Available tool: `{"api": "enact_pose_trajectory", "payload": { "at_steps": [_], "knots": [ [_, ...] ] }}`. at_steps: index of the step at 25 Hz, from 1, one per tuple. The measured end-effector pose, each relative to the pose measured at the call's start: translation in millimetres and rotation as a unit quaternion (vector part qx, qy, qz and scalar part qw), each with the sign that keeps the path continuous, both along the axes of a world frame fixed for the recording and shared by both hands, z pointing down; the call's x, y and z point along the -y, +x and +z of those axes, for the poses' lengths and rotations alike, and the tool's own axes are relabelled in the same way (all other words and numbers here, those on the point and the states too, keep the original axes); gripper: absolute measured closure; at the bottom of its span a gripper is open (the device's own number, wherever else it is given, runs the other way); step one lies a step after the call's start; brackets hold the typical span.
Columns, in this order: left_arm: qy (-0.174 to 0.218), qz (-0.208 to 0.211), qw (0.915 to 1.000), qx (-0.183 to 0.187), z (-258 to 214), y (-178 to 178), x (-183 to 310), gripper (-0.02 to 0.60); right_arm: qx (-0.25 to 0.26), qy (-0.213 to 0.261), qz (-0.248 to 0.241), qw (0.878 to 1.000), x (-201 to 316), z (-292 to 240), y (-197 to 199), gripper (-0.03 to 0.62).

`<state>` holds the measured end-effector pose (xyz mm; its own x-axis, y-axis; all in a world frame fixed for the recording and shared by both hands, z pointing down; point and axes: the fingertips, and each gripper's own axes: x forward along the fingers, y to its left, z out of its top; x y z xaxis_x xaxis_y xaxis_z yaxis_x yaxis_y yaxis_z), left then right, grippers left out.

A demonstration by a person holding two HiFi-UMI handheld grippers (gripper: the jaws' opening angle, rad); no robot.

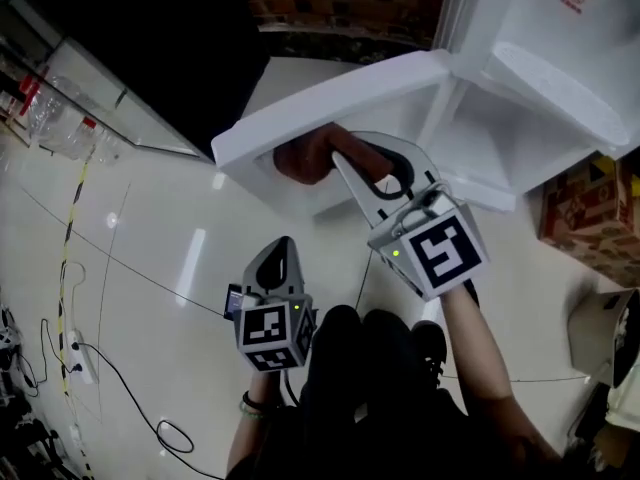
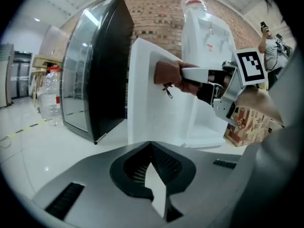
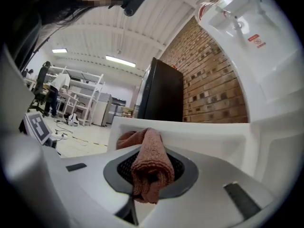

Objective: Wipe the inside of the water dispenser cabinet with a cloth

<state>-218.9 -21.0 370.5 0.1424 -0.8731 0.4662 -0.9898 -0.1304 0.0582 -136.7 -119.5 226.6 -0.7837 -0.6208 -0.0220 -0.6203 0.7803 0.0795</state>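
Right gripper view puts the reddish-brown cloth (image 3: 151, 165) rolled up between your right tongs (image 3: 150, 186), which are clamped on it. Its far end is pressed against the white inner face of the cabinet door (image 3: 199, 139). From the head view the cloth (image 1: 305, 158) sits at the tip of the right tongs (image 1: 345, 168), under the top edge of the open cabinet door (image 1: 330, 98), and the tongs' own body covers part of it. The open compartment of the water dispenser (image 1: 560, 58) lies to the right of the door. Your left tongs (image 1: 280, 258) hang lower and well apart from the cloth, over the pale floor (image 1: 160, 268). In the left gripper view they (image 2: 153, 175) are closed at the tips with nothing between them, facing the door and the cloth (image 2: 167, 75) across a gap. A black appliance (image 2: 95, 80) stands just left of the door against the brick wall (image 3: 213, 94), with plastic bottles (image 2: 47, 96) beyond it. A cardboard box (image 1: 590, 218) rests on the floor right of the dispenser, and cables (image 1: 110, 378) trail along the floor at your left.
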Motion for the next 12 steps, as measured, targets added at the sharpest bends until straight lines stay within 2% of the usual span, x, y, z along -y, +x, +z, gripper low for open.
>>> {"api": "enact_pose_trajectory", "payload": {
  "at_steps": [4, 9, 12],
  "knots": [
    [0.002, -0.002, 1.0000, 0.001, -2, -6, 0, 0.592, -0.025, 0.034, 0.071, 0.997, 34, 8, 48, 0.517],
    [0.005, -0.007, 0.9999, -0.005, -4, -7, 3, 0.592, -0.021, -0.003, 0.155, 0.988, 53, 22, 109, 0.517],
    [0.004, -0.006, 0.9999, -0.007, -1, -7, 4, 0.592, -0.027, -0.010, 0.176, 0.984, 56, 30, 127, 0.518]
  ]
}}
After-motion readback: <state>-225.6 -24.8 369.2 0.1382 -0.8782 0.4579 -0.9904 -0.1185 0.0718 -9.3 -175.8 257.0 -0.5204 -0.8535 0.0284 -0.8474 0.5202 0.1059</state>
